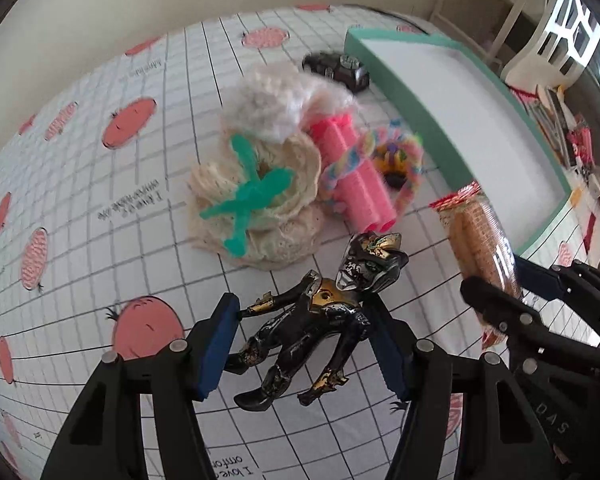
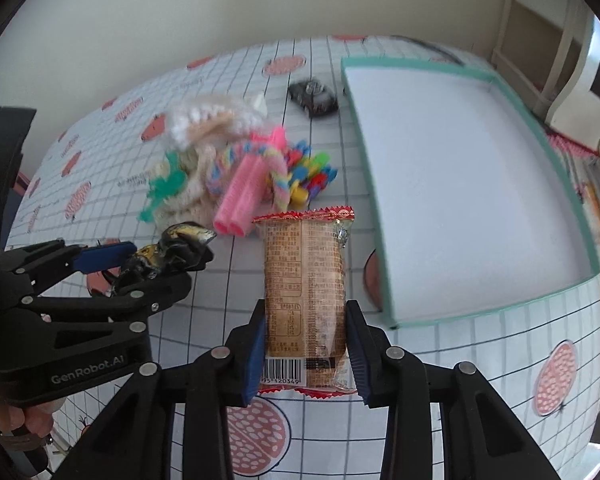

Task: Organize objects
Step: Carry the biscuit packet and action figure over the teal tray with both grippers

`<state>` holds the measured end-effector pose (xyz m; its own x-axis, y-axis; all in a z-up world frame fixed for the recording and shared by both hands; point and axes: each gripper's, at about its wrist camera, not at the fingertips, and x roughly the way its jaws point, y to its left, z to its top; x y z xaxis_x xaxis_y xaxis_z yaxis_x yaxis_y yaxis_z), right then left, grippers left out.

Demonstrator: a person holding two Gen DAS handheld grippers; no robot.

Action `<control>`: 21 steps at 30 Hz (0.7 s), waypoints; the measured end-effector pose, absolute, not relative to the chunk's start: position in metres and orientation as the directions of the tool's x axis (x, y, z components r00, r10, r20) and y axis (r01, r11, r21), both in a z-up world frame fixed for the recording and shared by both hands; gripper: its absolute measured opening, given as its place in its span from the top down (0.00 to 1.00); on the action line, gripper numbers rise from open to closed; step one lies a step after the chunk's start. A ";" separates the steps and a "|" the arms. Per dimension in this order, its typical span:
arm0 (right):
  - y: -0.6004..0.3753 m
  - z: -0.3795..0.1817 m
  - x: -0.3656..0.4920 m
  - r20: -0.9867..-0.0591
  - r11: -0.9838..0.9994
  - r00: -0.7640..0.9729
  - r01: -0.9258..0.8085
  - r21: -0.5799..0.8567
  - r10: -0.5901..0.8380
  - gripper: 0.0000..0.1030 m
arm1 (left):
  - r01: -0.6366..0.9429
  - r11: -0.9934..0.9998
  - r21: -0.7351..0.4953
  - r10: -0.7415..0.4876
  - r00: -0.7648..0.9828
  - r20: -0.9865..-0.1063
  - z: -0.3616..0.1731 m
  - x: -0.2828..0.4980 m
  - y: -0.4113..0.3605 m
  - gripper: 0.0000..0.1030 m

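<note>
My left gripper (image 1: 304, 320) is shut on a black and gold action figure (image 1: 320, 320), its blue pads pressing on the figure's arms just above the tablecloth. The right wrist view shows that gripper (image 2: 148, 268) at the left with the figure's head (image 2: 180, 244) sticking out. My right gripper (image 2: 306, 340) is shut on a clear cracker packet (image 2: 304, 264) with red crimped ends, held upright over the table. The left wrist view has this gripper (image 1: 508, 284) and the packet (image 1: 480, 236) at the right. A teal box (image 2: 366, 168) with an empty white inside lies beyond.
A pile lies mid-table: cream knit piece (image 1: 280, 184), teal plastic toy (image 1: 252, 196), pink rollers (image 1: 364, 176), rainbow braid (image 1: 380, 148), white fluffy item (image 1: 276, 104). A black toy car (image 1: 336, 66) sits behind. Clutter (image 1: 560, 128) lines the right edge. A hand (image 2: 28, 420) holds the left gripper.
</note>
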<state>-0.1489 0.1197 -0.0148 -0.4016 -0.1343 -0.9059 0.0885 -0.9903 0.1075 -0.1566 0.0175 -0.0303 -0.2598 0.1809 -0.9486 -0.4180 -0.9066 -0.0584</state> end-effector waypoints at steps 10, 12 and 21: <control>0.139 0.034 -0.160 -0.834 -0.996 -0.546 0.057 0.063 -0.083 0.63 | -0.346 -0.934 -0.089 0.222 -0.366 -0.904 0.030 -0.177 0.051 0.37; 0.147 0.045 -0.159 -0.831 -0.997 -0.551 0.048 0.064 -0.080 0.63 | -0.329 -0.938 -0.112 0.241 -0.385 -0.891 0.040 -0.185 0.058 0.37; 0.191 0.069 -0.197 -0.809 -0.995 -0.585 -0.032 0.096 -0.059 0.63 | -0.313 -0.939 -0.140 0.274 -0.442 -0.854 0.075 -0.212 0.098 0.37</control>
<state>-0.1975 0.1906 0.0690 -0.5849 -0.0592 -0.8090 -0.0316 -0.9949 0.0956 -0.2122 0.0978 0.0752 -0.4420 0.2741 -0.8541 -0.3129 -0.9395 -0.1396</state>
